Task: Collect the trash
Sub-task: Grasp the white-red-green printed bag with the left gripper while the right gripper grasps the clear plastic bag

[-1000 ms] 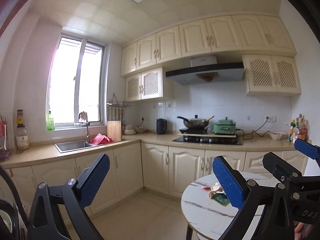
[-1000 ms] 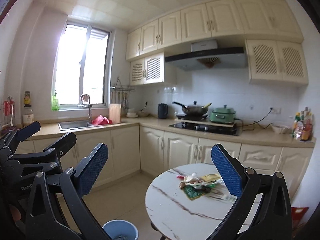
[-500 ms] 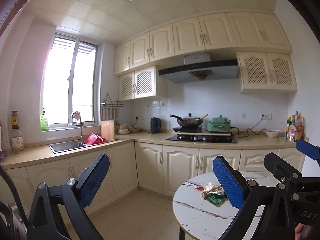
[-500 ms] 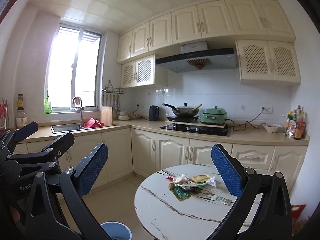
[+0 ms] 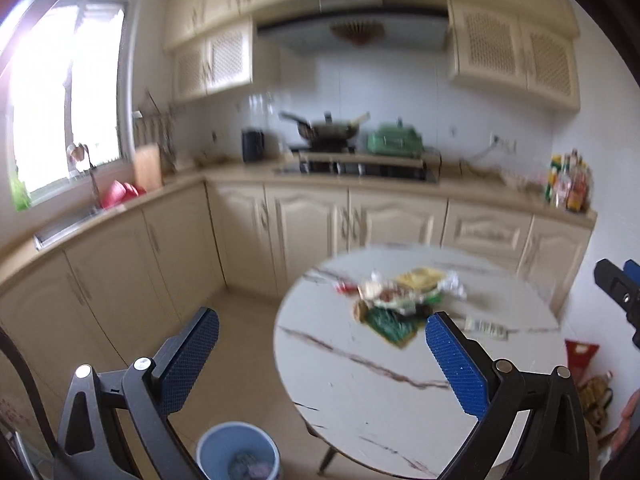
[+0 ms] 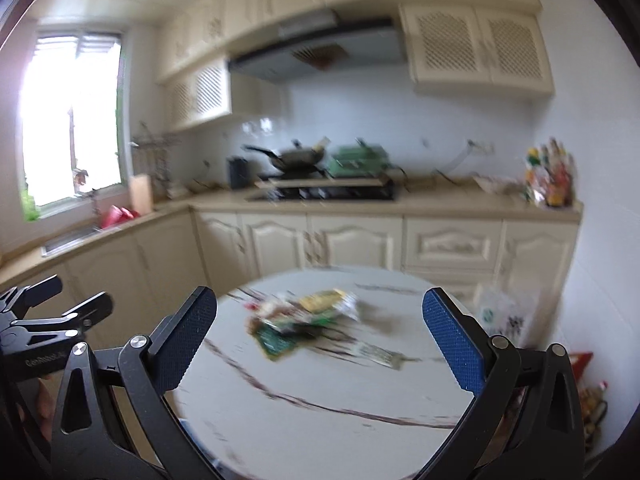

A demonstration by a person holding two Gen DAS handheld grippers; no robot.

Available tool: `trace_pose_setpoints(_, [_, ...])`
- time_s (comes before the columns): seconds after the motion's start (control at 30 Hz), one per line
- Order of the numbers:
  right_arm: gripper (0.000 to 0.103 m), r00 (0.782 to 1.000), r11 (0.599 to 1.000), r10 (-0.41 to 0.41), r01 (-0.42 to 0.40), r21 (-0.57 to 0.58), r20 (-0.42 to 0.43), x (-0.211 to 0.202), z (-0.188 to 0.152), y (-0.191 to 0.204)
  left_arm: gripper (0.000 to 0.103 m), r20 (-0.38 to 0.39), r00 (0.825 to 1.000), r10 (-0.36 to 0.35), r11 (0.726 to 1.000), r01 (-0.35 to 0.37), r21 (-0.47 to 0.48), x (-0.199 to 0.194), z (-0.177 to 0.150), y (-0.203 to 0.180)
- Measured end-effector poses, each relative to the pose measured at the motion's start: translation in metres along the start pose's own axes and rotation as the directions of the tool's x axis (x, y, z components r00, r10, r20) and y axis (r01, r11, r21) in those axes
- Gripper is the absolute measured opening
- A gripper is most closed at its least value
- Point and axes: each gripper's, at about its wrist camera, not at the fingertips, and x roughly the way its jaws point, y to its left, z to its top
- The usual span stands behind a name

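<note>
Left wrist cam: my left gripper (image 5: 320,364) is spread wide, blue pads far apart, nothing btwn them. It hangs above the floor at the near-left edge of the round marble-look table (image 5: 384,396); the right pad overlaps the tabletop, the left one sits over floor tiles. Trash pile (image 5: 404,300) lies on the far half of the table: crumpled wrappers, a yellow packet on top, a green packet (image 5: 390,322) at the near side of the heap, a small strip wrapper (image 5: 486,326) apart to the right. Blue bin (image 5: 239,454) stands on the floor below the gripper, beside the table leg, w/ some stuff already inside. Part of my right gripper (image 5: 620,292) shows at the far right edge. Frame is blurry.

Right wrist cam: right gripper (image 6: 320,346) also wide open, empty, aimed over the same table (image 6: 320,412) from nearer its middle. Pile (image 6: 308,312) sits btwn the two pads in the view but well ahead of them, no contact. Green packet (image 6: 276,342) at the near-left of the heap, strip wrapper (image 6: 378,354) to the right. Left gripper (image 6: 44,316) visible at the left edge. Kitchen counter w/ stove (image 6: 324,192) and wok behind. Also blurred; can't read fine detail on the wrappers.
</note>
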Motion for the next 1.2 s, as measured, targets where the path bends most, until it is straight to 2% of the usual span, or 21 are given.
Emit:
trace_pose_setpoints(0.1, [0.103,0.997,0.999,-0.044,0.045,0.009,-0.071,0.032,-0.009,-0.027,0.102,-0.073,0.997,-0.032,0.999,0.033,0.006,0.040,0.014,-0.003])
trace_pose_setpoints(0.27, [0.103,0.974,0.995,-0.088,0.097,0.032,-0.210,0.097,-0.033,-0.072,0.102,-0.182,0.981,-0.073,0.997,0.079,0.022,0.112,0.040,-0.019])
trace_pose_setpoints(0.47, [0.103,0.943,0.994,-0.073,0.097,0.057,-0.325,0.151,-0.062,-0.099,0.102,-0.259,0.960,-0.105,0.987,0.133,0.094,0.192,0.058,-0.048])
trace_pose_setpoints(0.63, [0.103,0.929,0.996,-0.055,0.076,0.044,-0.366,0.181,-0.072,-0.103,0.101,-0.305,0.942,-0.141,0.967,0.197,0.160,0.260,0.064,-0.073])
trace_pose_setpoints(0.83, [0.103,0.921,0.998,-0.034,0.052,0.037,-0.388,0.205,-0.072,-0.107,0.098,-0.278,0.959,-0.049,0.927,0.147,0.344,0.315,0.061,-0.089])
trace_pose_setpoints(0.87, [0.103,0.921,0.998,-0.034,0.051,0.034,-0.388,0.208,-0.072,-0.108,0.097,-0.277,0.960,-0.045,0.924,0.146,0.353,0.321,0.062,-0.090])
trace_pose_setpoints(0.93, [0.103,0.920,0.998,-0.028,0.045,0.034,-0.391,0.215,-0.072,-0.109,0.083,-0.289,0.956,-0.046,0.915,0.156,0.372,0.335,0.063,-0.092])
trace_pose_setpoints(1.07, [0.103,0.912,0.999,-0.023,0.038,0.030,-0.410,0.228,-0.073,-0.109,0.068,-0.290,0.955,-0.058,0.886,0.183,0.427,0.352,0.062,-0.108])
trace_pose_setpoints(1.13, [0.103,0.905,0.999,-0.013,0.029,0.030,-0.425,0.234,-0.076,-0.109,0.052,-0.297,0.951,-0.083,0.868,0.216,0.447,0.356,0.059,-0.116])
trace_pose_setpoints(1.17, [0.103,0.903,0.999,-0.008,0.024,0.033,-0.429,0.237,-0.077,-0.109,0.050,-0.300,0.949,-0.096,0.862,0.230,0.452,0.353,0.054,-0.119])
trace_pose_setpoints(1.2, [0.103,0.900,0.999,0.003,0.014,0.037,-0.436,0.239,-0.078,-0.109,0.043,-0.295,0.950,-0.106,0.856,0.238,0.460,0.354,0.054,-0.122])
